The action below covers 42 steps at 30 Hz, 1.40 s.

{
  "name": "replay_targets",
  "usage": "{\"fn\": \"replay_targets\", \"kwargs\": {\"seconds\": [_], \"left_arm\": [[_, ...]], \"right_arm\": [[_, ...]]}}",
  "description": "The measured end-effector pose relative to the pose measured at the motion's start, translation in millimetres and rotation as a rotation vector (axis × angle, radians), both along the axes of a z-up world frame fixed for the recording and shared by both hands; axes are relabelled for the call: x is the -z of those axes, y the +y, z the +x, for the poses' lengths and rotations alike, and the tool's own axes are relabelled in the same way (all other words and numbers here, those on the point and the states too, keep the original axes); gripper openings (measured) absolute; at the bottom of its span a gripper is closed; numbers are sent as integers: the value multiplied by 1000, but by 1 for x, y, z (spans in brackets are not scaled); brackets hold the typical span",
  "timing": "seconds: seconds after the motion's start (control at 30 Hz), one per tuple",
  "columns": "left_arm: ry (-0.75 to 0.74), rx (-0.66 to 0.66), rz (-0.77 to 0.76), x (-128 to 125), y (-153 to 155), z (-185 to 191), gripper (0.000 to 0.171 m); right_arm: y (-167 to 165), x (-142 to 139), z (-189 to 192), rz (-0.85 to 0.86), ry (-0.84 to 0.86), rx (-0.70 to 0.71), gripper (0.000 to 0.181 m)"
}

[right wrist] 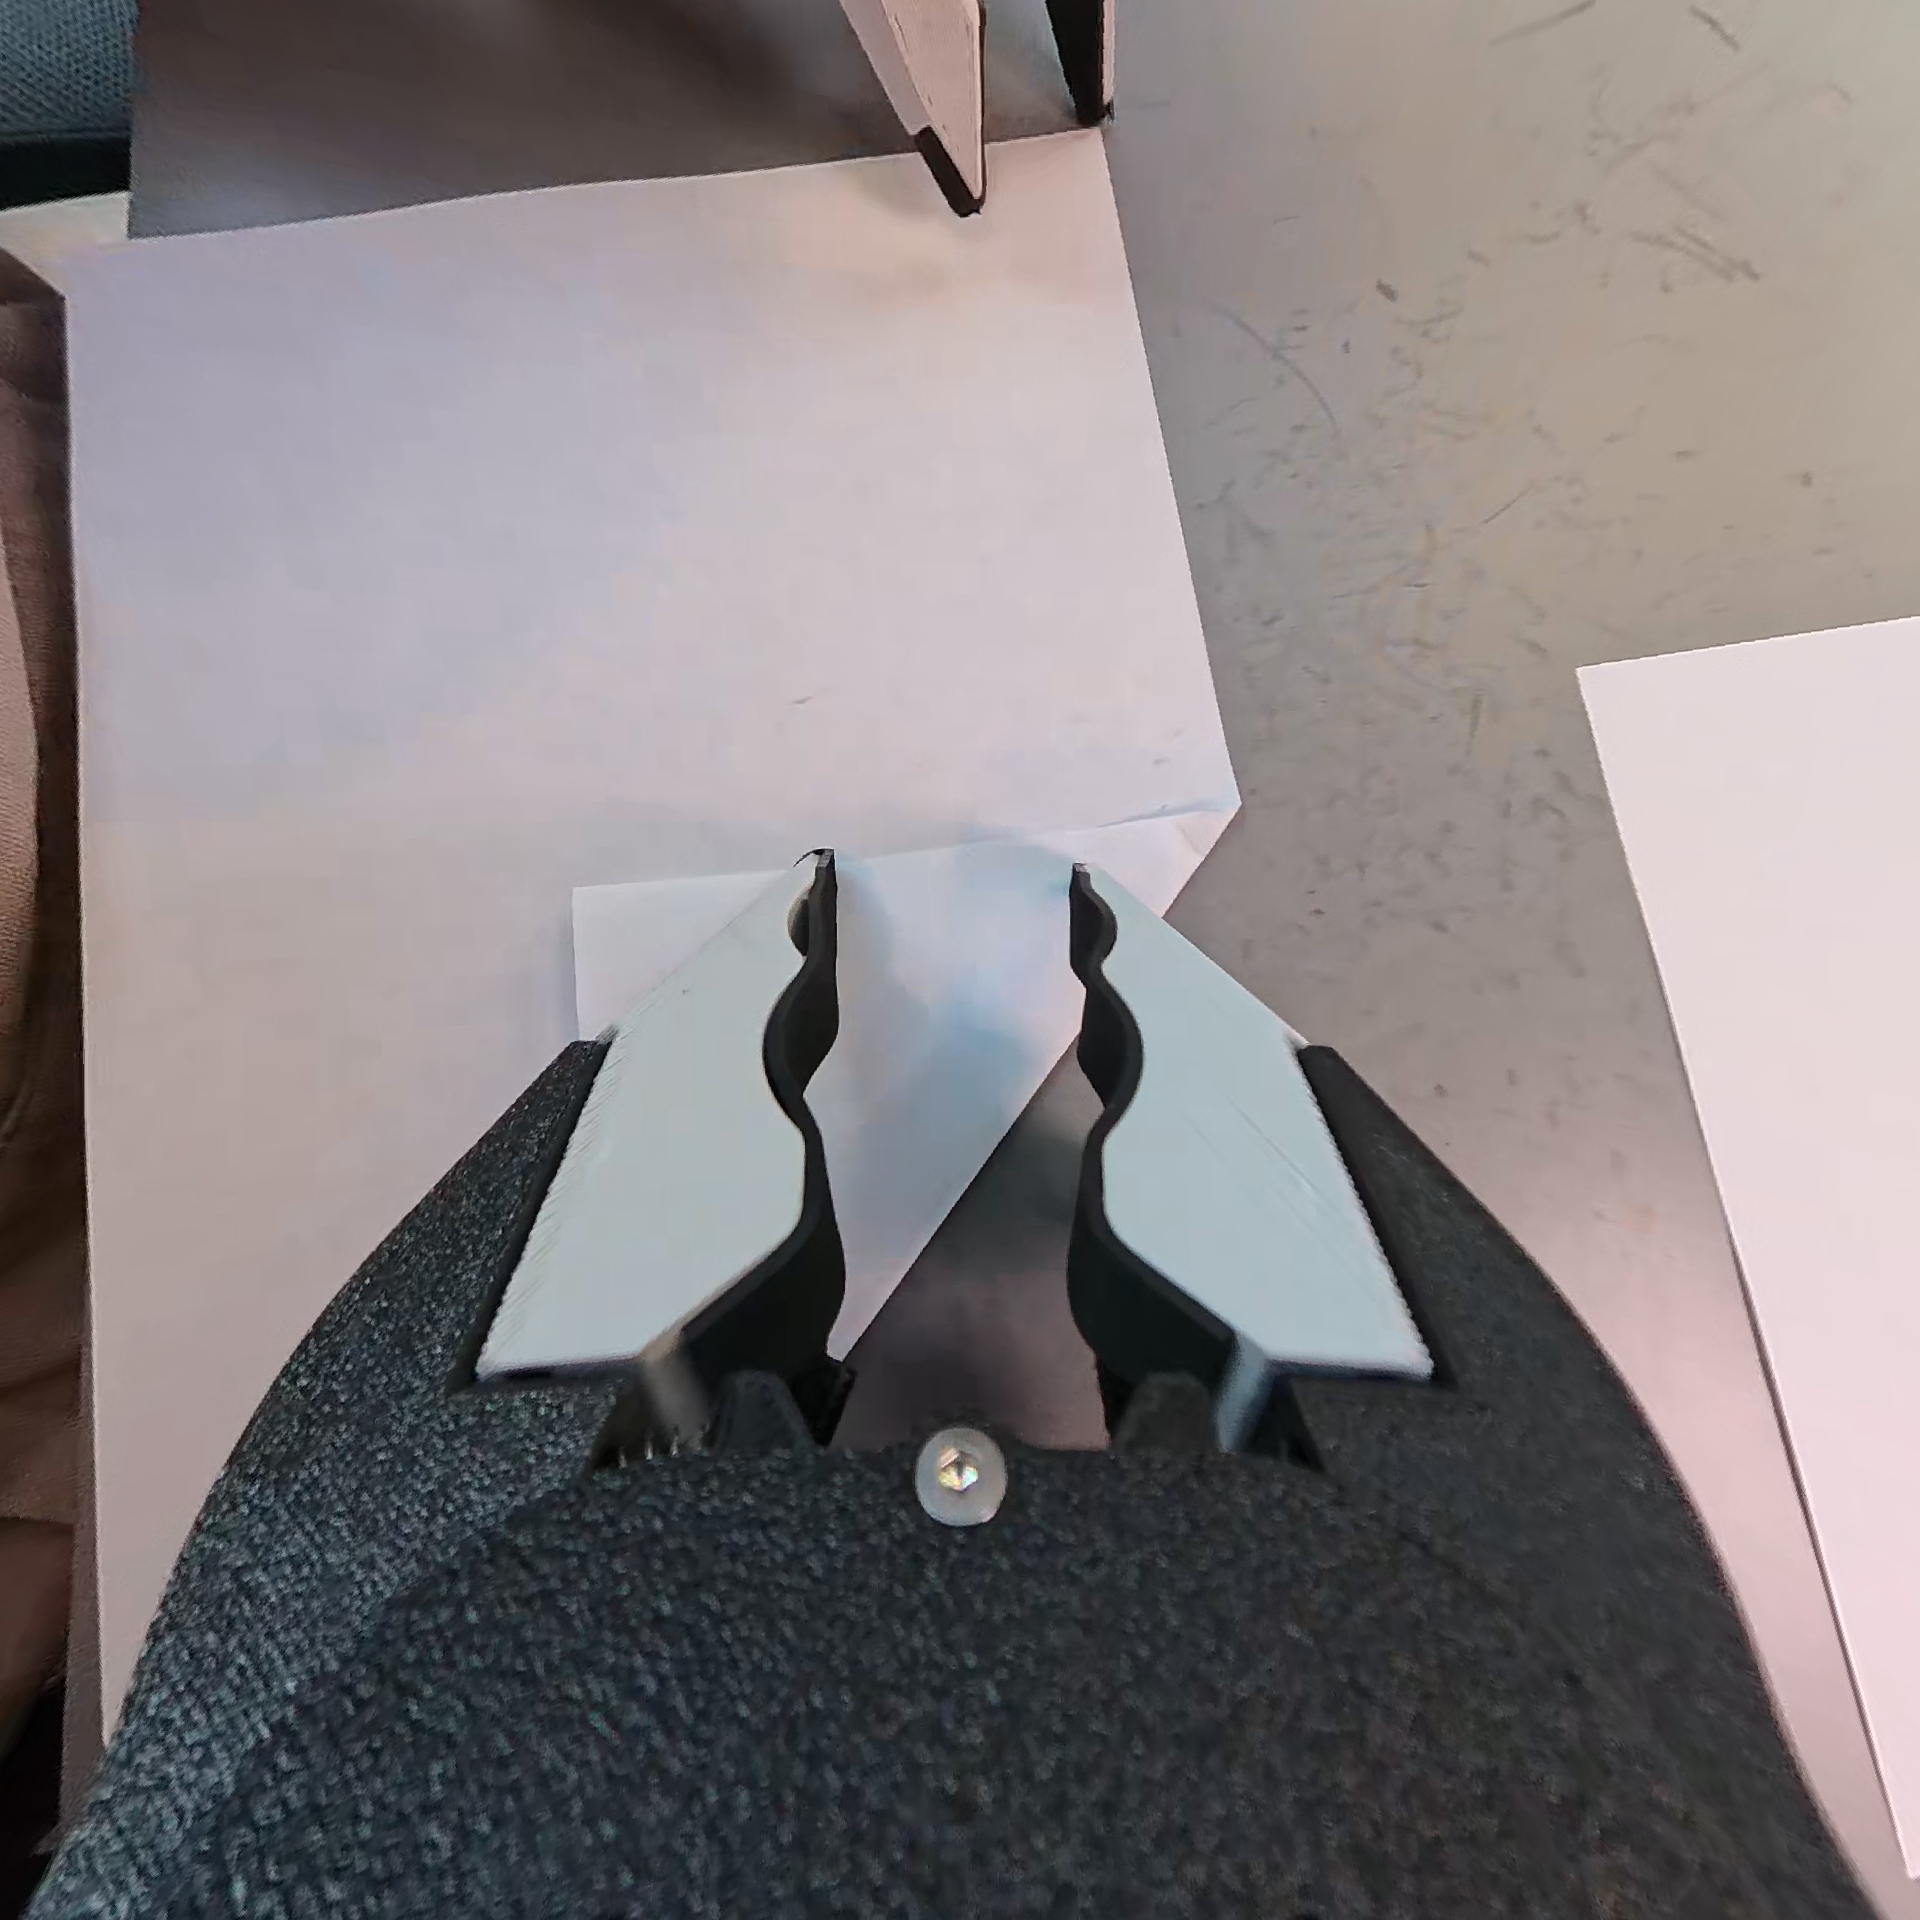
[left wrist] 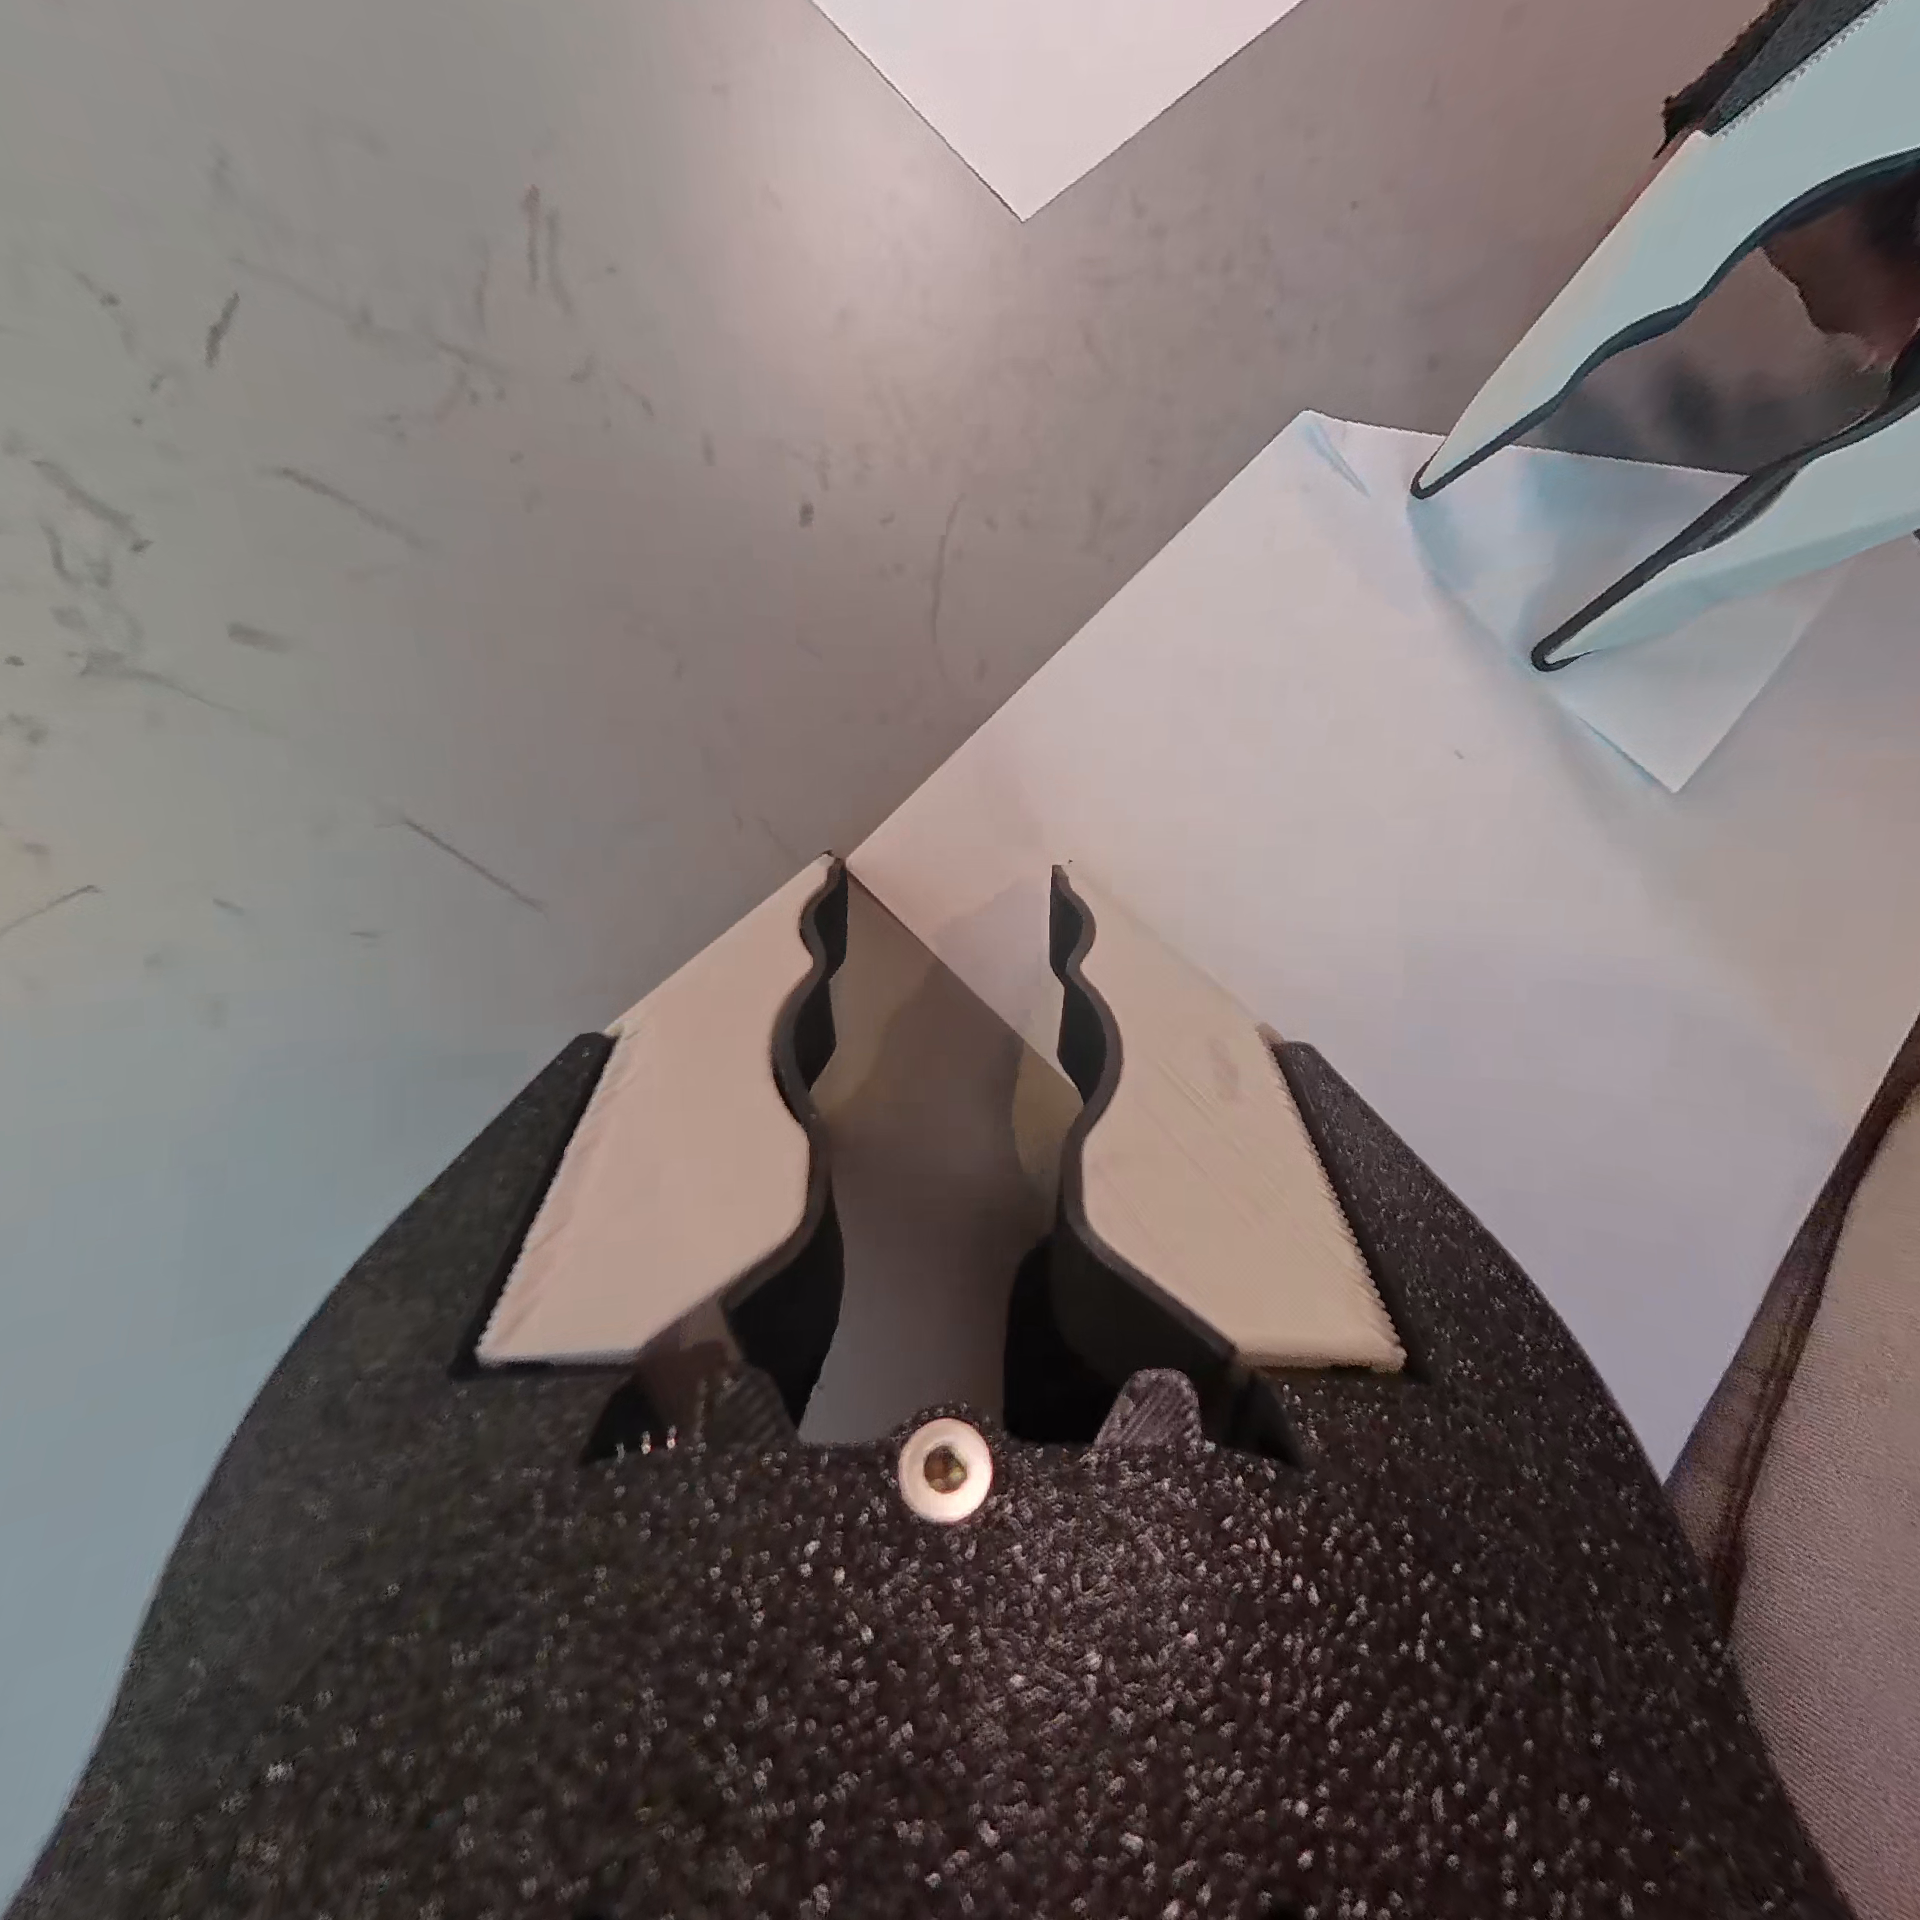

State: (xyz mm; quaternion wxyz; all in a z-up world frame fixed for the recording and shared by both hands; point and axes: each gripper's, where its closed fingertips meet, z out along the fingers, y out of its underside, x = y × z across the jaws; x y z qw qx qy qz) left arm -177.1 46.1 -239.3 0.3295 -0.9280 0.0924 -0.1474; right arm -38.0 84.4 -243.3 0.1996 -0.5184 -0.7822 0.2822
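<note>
A white sheet of paper (left wrist: 1299,831) lies on a scuffed grey table (left wrist: 416,520). My left gripper (left wrist: 951,873) is open and empty, its tips over one corner of the sheet. My right gripper (left wrist: 1481,577) shows at the far right of the left wrist view, open, tips down on a folded-over corner flap (left wrist: 1621,707). In the right wrist view the sheet (right wrist: 623,520) fills the left side. My right gripper (right wrist: 951,868) is open with its fingers astride the folded flap (right wrist: 935,997). The left gripper's fingertips (right wrist: 961,177) show at the sheet's far edge.
A second white sheet (right wrist: 1787,987) lies to the right on the table; it also shows at the top of the left wrist view (left wrist: 1039,94). Brownish cloth (left wrist: 1829,1403) borders the table's near edge. A blue-grey fabric surface (right wrist: 62,83) sits at the far left corner. There is about 15 cm between the tips of the two grippers.
</note>
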Motion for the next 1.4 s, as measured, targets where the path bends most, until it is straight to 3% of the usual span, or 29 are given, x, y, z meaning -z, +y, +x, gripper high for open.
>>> {"fn": "replay_targets", "kwargs": {"seconds": [0.33,0.43,0.7,1.0,1.17,1.4], "left_arm": [[-67,42,24,-4,7,16,15],[-149,80,102,-26,10,27,8],[-341,297,290,-77,-5,81,8],[-239,403,296,-68,-18,121,10],[-8,399,257,-39,-10,118,10],[-39,477,221,-34,-12,143,10]], "right_arm": [[-1,0,-2,14,31,-26,41],[0,-1,-1,22,35,-27,40],[6,-2,-7,69,50,-32,44],[9,-2,-9,66,40,10,44],[9,-2,-5,63,21,-3,41],[9,0,-7,0,3,16,41]]}}
